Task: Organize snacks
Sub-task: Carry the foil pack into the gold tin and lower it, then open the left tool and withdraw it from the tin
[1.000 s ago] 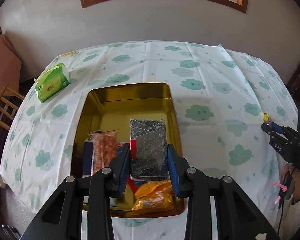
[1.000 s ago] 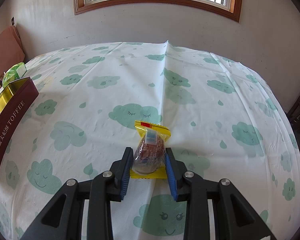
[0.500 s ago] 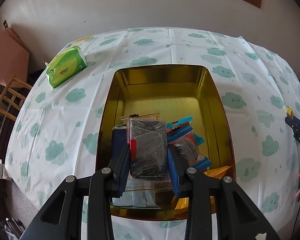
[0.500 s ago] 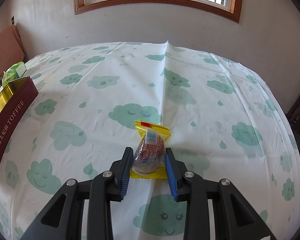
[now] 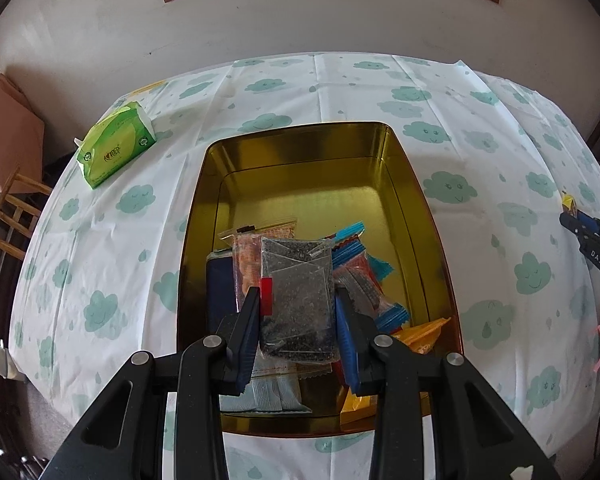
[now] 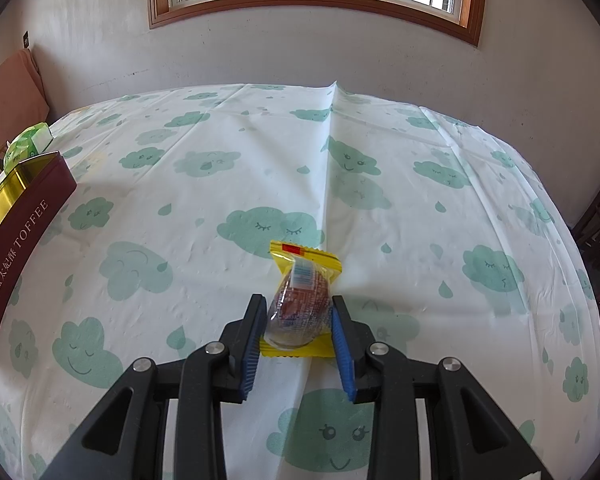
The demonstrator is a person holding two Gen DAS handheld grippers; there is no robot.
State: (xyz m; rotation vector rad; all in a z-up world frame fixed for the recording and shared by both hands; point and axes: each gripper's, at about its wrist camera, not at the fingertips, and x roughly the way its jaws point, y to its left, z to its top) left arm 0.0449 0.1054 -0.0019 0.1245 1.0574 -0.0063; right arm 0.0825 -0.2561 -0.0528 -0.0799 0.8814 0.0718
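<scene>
Light, crinkly seed packet (image 5: 298, 296) is pinched mid-sides by left gripper (image 5: 298, 320) over tin (image 5: 404, 168); soft wrapped cake (image 6: 298, 308) is squeezed between right gripper (image 6: 298, 330) fingers.

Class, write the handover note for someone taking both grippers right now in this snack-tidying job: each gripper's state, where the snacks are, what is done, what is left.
Left gripper: shut on the dark speckled packet, held over the gold tin.
Right gripper: shut on the yellow-edged wrapped snack, low over the tablecloth, well to the right of the tin.
Done: several packets already lie in the near end of the tin; its far end is bare.
Left: release the dark packet into the tin, then bring the yellow-edged snack across and drop it in.
The green tissue pack sits left of the tin.
</scene>
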